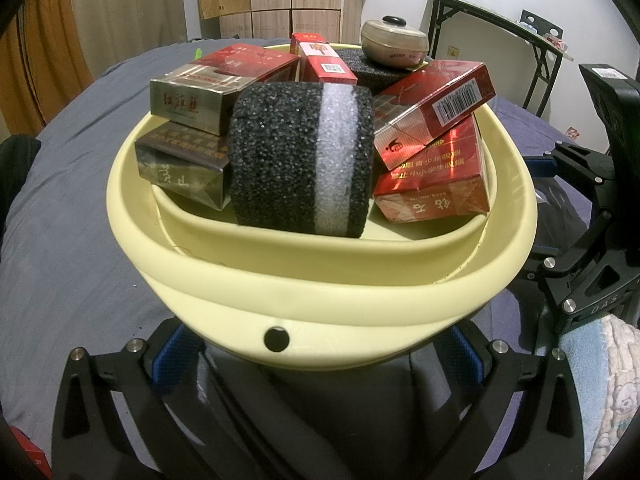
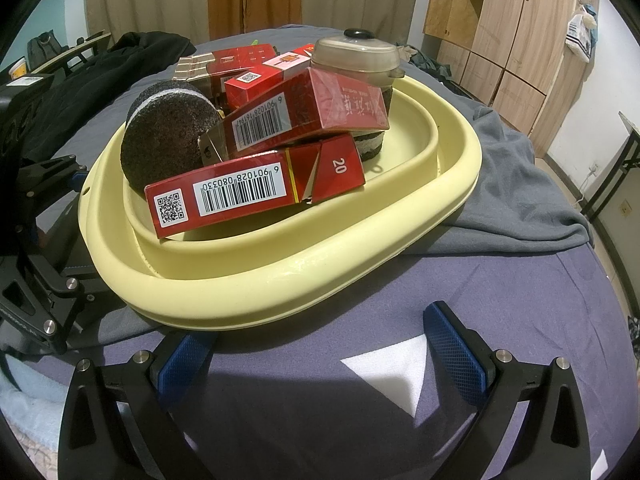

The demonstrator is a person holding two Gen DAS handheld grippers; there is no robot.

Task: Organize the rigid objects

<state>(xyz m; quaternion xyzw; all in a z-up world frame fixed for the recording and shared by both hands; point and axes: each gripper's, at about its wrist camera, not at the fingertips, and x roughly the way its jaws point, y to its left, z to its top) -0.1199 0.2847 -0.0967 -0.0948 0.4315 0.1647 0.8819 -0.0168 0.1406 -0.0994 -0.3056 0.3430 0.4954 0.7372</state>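
A pale yellow basin (image 1: 320,300) (image 2: 280,276) sits on the bed, full of rigid objects: several red and dark cigarette boxes (image 1: 434,100) (image 2: 256,196), a black foam roll with a white band (image 1: 300,160) (image 2: 168,136), and a small lidded round tin (image 1: 394,42) (image 2: 354,56) on another foam block. My left gripper (image 1: 320,354) is open, its blue pads either side of the basin's near rim, which overhangs them. My right gripper (image 2: 320,352) is open and empty, just in front of the basin's rim.
A grey-blue sheet (image 2: 520,308) covers the bed, with a folded grey blanket (image 2: 520,184) under the basin's far side. Dark clothing (image 2: 80,92) lies at the left. A wooden wardrobe (image 2: 512,32) and a folding table (image 1: 492,28) stand beyond.
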